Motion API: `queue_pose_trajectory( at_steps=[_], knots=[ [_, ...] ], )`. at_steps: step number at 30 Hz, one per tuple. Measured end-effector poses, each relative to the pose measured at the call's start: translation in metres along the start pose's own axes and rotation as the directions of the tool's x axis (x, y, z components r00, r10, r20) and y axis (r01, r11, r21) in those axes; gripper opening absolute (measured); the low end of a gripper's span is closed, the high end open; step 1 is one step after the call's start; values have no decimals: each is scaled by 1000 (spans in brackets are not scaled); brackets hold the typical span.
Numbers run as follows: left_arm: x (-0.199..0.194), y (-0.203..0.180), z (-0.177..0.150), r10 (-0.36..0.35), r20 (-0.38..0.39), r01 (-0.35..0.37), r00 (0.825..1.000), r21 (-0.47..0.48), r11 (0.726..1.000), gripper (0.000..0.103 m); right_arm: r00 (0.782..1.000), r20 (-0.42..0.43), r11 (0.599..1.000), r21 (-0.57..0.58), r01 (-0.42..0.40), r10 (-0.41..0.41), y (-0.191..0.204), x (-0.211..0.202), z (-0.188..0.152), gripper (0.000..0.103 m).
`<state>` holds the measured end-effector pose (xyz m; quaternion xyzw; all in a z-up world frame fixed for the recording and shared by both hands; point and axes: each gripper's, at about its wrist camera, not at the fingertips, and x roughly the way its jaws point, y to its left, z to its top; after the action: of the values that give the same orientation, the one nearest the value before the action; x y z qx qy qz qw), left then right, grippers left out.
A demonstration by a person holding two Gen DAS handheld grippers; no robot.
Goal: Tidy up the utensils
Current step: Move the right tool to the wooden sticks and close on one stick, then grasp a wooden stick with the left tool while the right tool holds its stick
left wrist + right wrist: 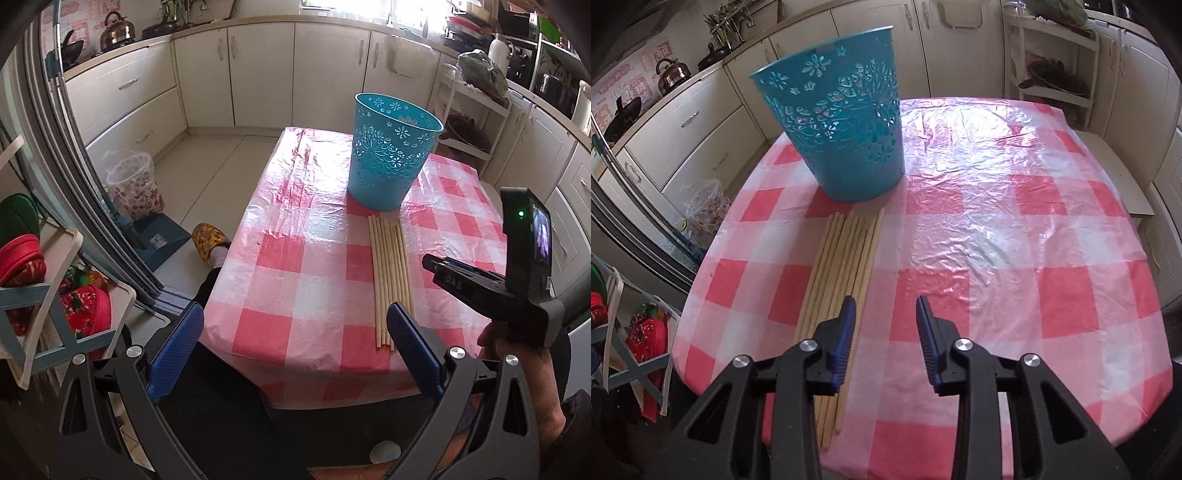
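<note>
Here, from the left wrist, we note the left gripper (295,345) spread wide and empty over the table's near edge. Pale round wooden chopsticks (389,275) lie bundled on the glossy, crinkled pink-checked tablecloth (295,221), long axis running toward the perforated teal plastic basket (391,155) just beyond their far ends. Only this view shows the right gripper's (436,264) camera body. From the right wrist, we record the right gripper (886,314) partly open, gripping nothing, beside the chopsticks (846,266), before the basket (842,122).

Cream cabinets (266,74) line a sunlit kitchen with pale tiled floor (207,162).
</note>
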<state>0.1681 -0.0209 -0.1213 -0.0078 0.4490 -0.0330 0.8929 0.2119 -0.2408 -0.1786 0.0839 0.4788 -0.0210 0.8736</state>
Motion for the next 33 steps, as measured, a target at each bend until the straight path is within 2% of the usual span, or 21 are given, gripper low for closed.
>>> queue_pose_trajectory(
  at_steps=[6,12,15,18,21,25,27,33],
  knots=[
    [30,-8,13,-8,-29,8,1000,-5,1000,95,998,0,997,-50,60,-60,-9,25,22,25],
    [57,-13,25,1,-53,-1,999,-5,1000,95,995,31,989,-111,102,-99,-8,29,31,21],
    [74,-20,32,5,-65,-5,998,7,1000,95,998,16,992,-109,62,-61,-2,35,35,20],
    [93,-29,39,-12,-88,14,996,18,1000,95,999,6,986,-158,45,-44,1,36,32,17],
    [110,-37,43,-16,-107,20,994,33,999,95,999,-29,987,-157,-27,23,9,44,28,9],
    [131,-46,45,-17,-135,23,991,46,999,95,998,-52,987,-154,-48,41,-6,42,27,8],
    [144,-52,47,-11,-146,19,989,55,998,95,995,-65,988,-124,-88,80,-15,44,28,6],
    [172,-71,58,-3,-152,18,988,92,996,95,991,-49,987,-99,-126,122,-24,47,33,6]
  ],
)
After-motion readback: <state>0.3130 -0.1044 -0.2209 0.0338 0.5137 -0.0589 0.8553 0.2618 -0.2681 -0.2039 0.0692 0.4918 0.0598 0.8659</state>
